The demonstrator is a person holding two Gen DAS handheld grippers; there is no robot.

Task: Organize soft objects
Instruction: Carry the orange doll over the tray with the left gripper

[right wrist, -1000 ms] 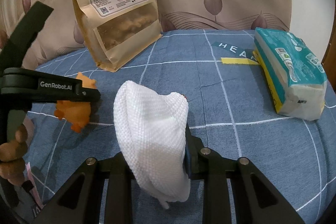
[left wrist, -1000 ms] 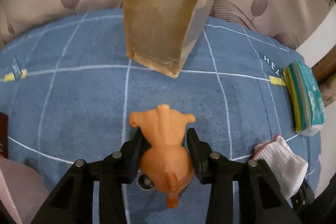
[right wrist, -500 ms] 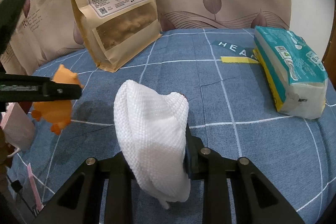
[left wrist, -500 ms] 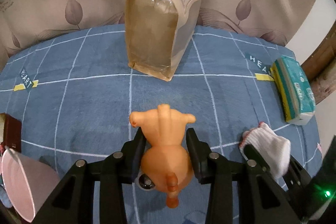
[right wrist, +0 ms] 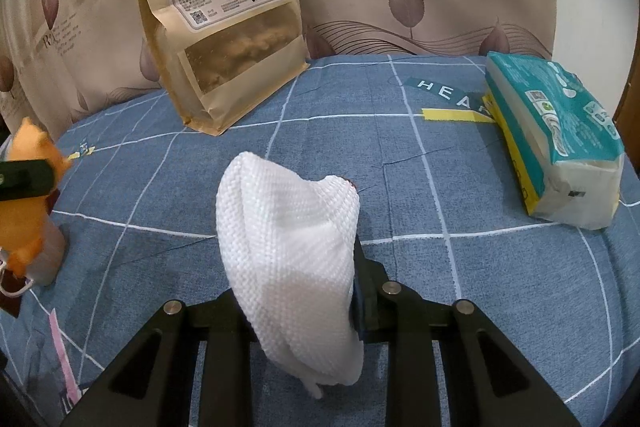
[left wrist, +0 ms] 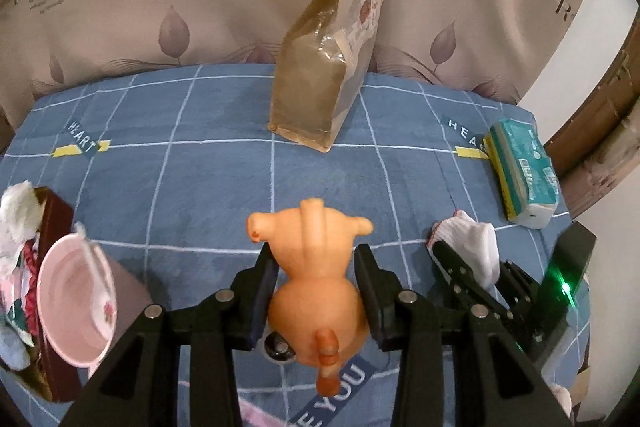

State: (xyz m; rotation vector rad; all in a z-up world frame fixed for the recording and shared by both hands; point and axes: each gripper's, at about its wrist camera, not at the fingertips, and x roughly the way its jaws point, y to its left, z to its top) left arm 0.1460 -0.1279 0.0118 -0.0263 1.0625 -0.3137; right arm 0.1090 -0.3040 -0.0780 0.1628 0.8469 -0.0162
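Left gripper (left wrist: 316,259): gripping the pig (left wrist: 316,291) at its waist — soft, light, likely squashing.
Right gripper (right wrist: 296,267): pinching the sock (right wrist: 288,243) mid-fold — limp, drooping.
Both: hanging above the blanket (right wrist: 400,187).

Soft, dim indoor light with faint shadows; fisheye bending and black vignetting at the edges; slight blur; glare on the snack bag (left wrist: 320,39).

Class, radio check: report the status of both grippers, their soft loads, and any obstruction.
Left gripper shut on orange toy pig. Right gripper shut on white sock. Pink cup by box at left; no obstruction seen.
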